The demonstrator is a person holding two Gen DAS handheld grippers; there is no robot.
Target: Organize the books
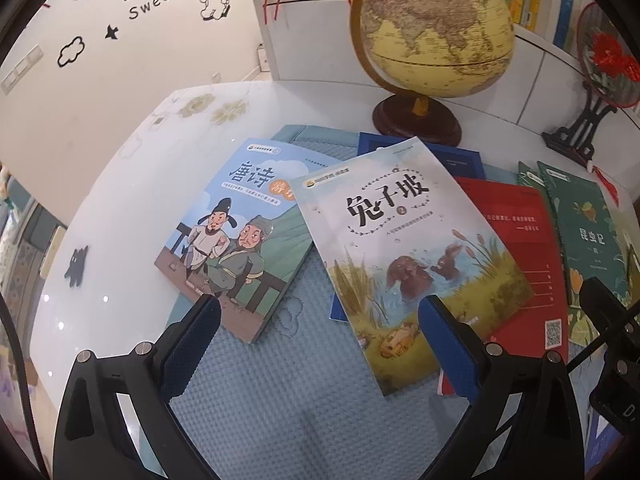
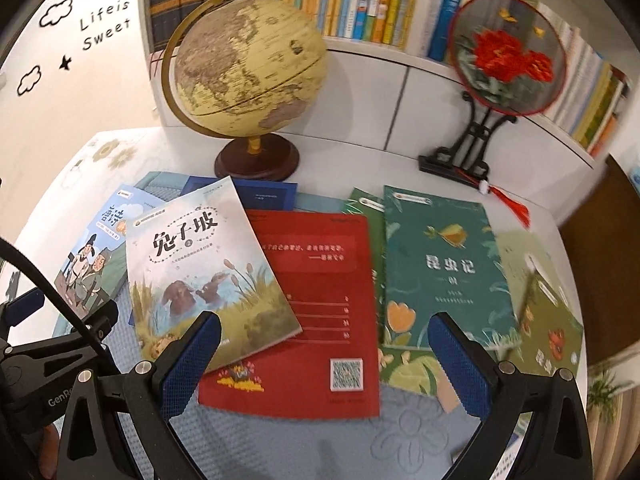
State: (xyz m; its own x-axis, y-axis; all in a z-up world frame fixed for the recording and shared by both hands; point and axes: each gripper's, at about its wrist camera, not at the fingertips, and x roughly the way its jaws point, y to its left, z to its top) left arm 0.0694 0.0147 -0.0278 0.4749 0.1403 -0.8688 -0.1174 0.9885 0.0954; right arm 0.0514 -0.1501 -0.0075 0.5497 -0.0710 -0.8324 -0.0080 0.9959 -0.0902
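We see a white counter (image 2: 400, 168) under a bookshelf (image 2: 360, 0), books (image 2: 312, 300) on a blue mat (image 1: 280, 400), our right view adds an olive book (image 2: 552, 320), both tongs (image 1: 318, 338) (image 2: 324, 354) gaping, empty.

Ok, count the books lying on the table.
7, perhaps more hidden: poetry book far left, rabbit book over blue book and red book, two green books, olive book far right.

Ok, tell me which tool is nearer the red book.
Right. The right tool hovers open directly over the red book; the left tool sits further left, over the rabbit book.
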